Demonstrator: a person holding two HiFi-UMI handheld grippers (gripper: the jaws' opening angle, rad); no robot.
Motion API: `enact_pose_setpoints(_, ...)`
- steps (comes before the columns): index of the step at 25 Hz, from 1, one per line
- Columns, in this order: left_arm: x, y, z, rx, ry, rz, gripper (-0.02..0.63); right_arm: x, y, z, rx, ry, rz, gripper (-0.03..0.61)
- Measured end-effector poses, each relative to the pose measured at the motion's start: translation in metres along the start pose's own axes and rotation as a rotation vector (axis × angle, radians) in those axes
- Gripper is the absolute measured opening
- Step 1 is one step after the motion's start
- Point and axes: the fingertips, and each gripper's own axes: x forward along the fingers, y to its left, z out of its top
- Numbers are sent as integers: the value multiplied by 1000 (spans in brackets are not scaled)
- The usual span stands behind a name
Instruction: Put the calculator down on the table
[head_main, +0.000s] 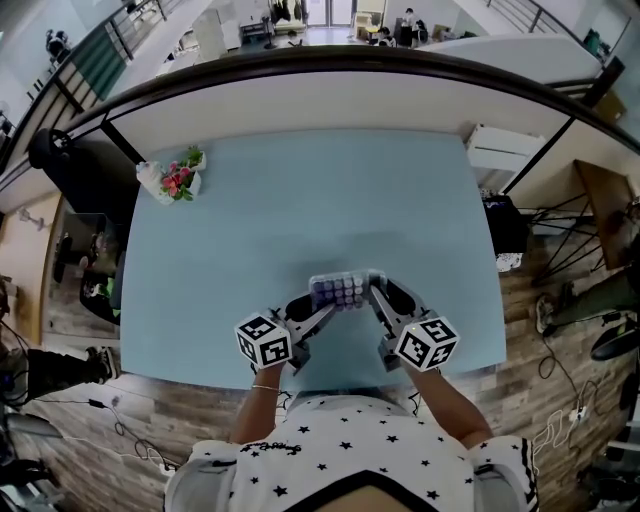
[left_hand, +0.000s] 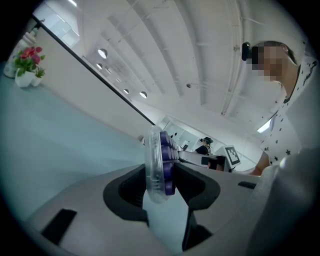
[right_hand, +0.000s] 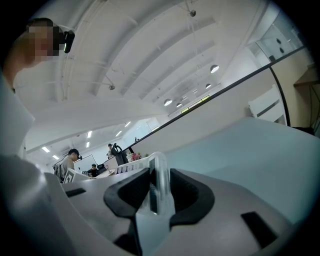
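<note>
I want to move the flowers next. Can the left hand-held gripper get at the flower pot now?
Probably not yet. The left hand-held gripper is shut on the calculator, shared with the right hand-held gripper. The flower pot stands far off on the table; nothing lies between.

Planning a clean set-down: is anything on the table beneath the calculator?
Nothing visible does. The calculator, gripped by the left tool and right tool, hangs over bare blue table; the only other item, a flower pot, sits at the far left corner.

Bright even ceiling light, soft shadows, strong fisheye distortion, dark corners
</note>
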Motion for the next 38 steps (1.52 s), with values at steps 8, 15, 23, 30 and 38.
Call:
enact_pose_setpoints(8, -3, 10, -13, -35, 22, 18, 178, 6, -4, -16, 19, 38, -13, 107)
enact_pose_setpoints(15, -4, 19, -27, -77, 43, 26, 178, 11, -10, -31, 32, 70, -30, 107)
enact_pose_setpoints(23, -5, 26, -42, -99, 64, 37, 179, 12, -14, -47, 49, 100, -49, 107)
enact_pose_setpoints(30, -5, 32, -55, -118, 87, 55, 183, 13, -21, -62, 67, 132, -66, 107)
enact_pose_setpoints(38, -7, 36, -70, -123, 126, 79, 190, 9, -22, -74, 65, 158, -85, 107)
